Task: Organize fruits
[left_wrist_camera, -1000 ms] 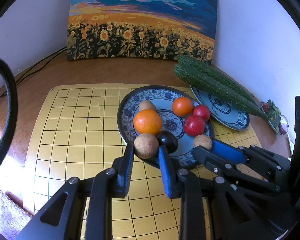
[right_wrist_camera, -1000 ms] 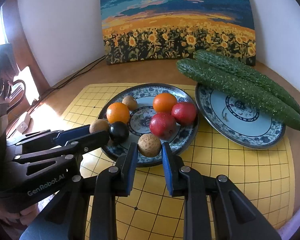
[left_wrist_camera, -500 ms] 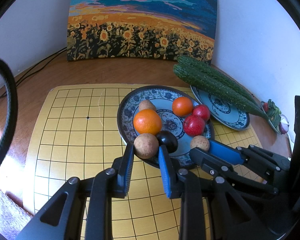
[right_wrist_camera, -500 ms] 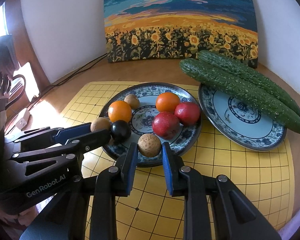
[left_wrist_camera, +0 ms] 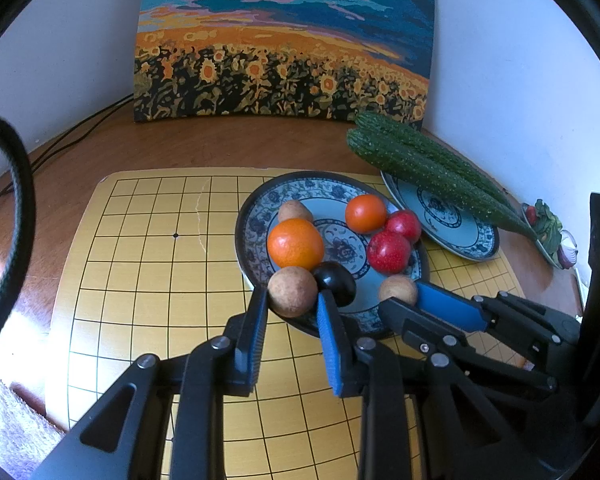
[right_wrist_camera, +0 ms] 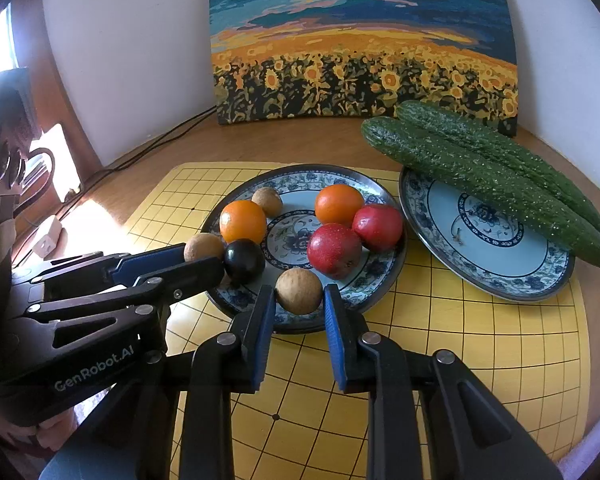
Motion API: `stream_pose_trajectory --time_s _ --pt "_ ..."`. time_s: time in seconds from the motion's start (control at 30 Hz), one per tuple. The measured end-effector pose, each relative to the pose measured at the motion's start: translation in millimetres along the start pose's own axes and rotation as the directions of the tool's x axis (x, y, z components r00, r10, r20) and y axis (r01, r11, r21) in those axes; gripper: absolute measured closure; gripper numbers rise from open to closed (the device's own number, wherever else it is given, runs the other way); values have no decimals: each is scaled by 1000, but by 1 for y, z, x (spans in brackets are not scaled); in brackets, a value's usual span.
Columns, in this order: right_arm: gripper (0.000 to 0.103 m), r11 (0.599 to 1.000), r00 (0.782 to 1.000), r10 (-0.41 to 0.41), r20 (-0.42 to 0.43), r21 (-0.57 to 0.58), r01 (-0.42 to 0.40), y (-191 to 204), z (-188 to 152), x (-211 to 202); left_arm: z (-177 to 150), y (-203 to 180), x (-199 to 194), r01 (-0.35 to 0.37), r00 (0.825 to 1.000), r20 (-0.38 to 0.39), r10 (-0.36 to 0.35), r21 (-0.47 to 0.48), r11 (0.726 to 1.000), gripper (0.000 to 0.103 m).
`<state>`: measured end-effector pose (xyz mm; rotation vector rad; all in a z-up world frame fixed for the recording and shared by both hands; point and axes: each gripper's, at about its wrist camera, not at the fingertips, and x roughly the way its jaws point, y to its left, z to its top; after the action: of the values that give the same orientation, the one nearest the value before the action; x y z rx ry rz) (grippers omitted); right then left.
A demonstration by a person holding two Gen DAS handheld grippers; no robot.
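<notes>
A blue patterned plate (left_wrist_camera: 260, 216) (right_wrist_camera: 384, 276) holds two oranges, two red fruits, a dark plum (left_wrist_camera: 336, 278) (right_wrist_camera: 244, 261) and three brown round fruits. My left gripper (left_wrist_camera: 292, 300) is shut on the brown fruit (left_wrist_camera: 292, 291) at the plate's near left rim; this fruit also shows in the right wrist view (right_wrist_camera: 203, 246). My right gripper (right_wrist_camera: 299, 298) is shut on another brown fruit (right_wrist_camera: 299, 290) at the near rim, which the left wrist view (left_wrist_camera: 397, 289) also shows. The third brown fruit (right_wrist_camera: 267, 201) lies at the back.
A second patterned plate (right_wrist_camera: 484, 240) at the right carries two long cucumbers (right_wrist_camera: 480, 172). Both plates sit on a yellow grid board (left_wrist_camera: 152, 264). A sunflower painting (right_wrist_camera: 360, 40) leans on the wall behind. Cables run along the back left of the wooden table.
The right gripper has moved slightly forward and left toward the plate, with its jaws tightening on the brown fruit. The left gripper has barely moved.
</notes>
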<state>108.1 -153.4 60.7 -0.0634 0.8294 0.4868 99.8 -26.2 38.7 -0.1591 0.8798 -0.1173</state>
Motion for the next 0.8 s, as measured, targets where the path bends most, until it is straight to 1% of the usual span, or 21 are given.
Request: stream_pose_trajectory --time_s 0.1,0.2,0.27,0.37,0.53,0.6,0.73,0.8 --pt "72 1000 1000 -13 7 2 13 -1 -1 -1 0 1 0 3 1000 0 -3 -3 1000 77" --pt "65 1000 1000 -26 13 7 26 -2 -1 -4 0 0 0 9 1000 -1 -9 -4 1000 78" --pt "57 999 999 -37 12 15 37 -4 -2 -4 0 1 0 9 1000 -2 -9 -3 1000 78" --pt "53 999 999 -32 15 28 31 -7 -4 -7 1 0 0 9 1000 -1 -9 2 1000 78" --pt "49 999 999 -40 28 32 39 -8 -6 -14 0 -1 -5 14 1000 13 -14 8 1000 77" --pt "49 999 999 -44 30 32 43 -8 -7 -16 0 -1 -7 12 1000 12 -12 5 1000 73" --pt "48 999 998 -44 33 32 43 -8 -9 -20 0 -3 -13 2 1000 21 -3 12 1000 68" --pt "48 998 998 -45 36 32 44 -8 -11 -23 -1 -3 -16 2 1000 25 -2 13 1000 62"
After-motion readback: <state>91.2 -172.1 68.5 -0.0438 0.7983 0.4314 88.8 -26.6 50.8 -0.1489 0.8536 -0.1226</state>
